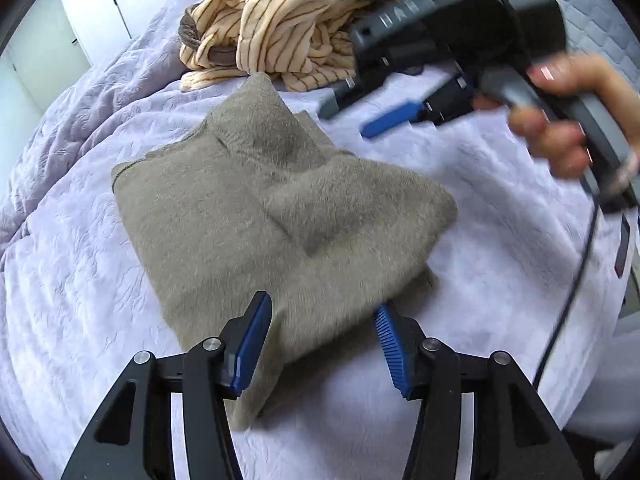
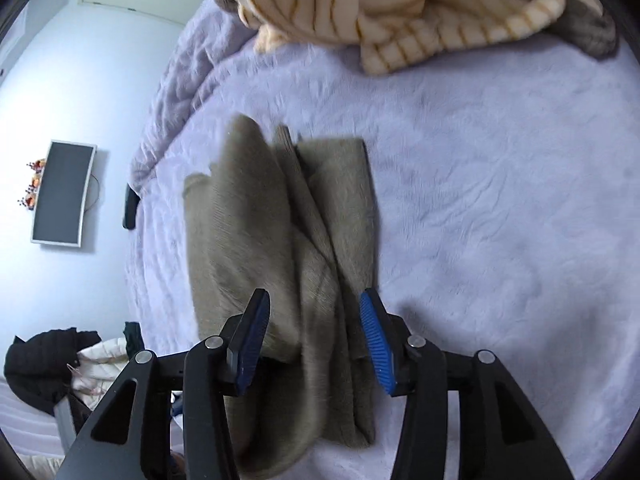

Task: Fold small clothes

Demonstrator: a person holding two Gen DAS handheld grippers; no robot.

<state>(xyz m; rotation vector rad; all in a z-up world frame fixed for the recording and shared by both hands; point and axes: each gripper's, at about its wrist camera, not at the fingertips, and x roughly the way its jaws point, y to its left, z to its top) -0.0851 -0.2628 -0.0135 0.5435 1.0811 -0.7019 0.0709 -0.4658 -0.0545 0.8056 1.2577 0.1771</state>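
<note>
We see the folded grey-brown knit garment (image 1: 256,216) lying mid-bed on the lavender quilt (image 1: 460,280), bare quilt all round its edges. Our left gripper (image 1: 322,344) and right gripper (image 2: 316,344) both stand spread, pinching nothing. The striped garment pile (image 1: 272,36) sits beyond.

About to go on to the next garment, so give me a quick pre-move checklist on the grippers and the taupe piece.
1. Left gripper released: ok, jaws apart, pads not pressing the taupe garment.
2. Right gripper released: ok, jaws apart over the cloth.
3. Garment resting on the bedspread: ok, nothing lifted.
4. Fold tidy: not ok, layers bunched and edges uneven in the right wrist view.
5. Striped garment clear of the folded piece: cannot tell, their edges look close.
6. Cable clear of the cloth: ok.
</note>
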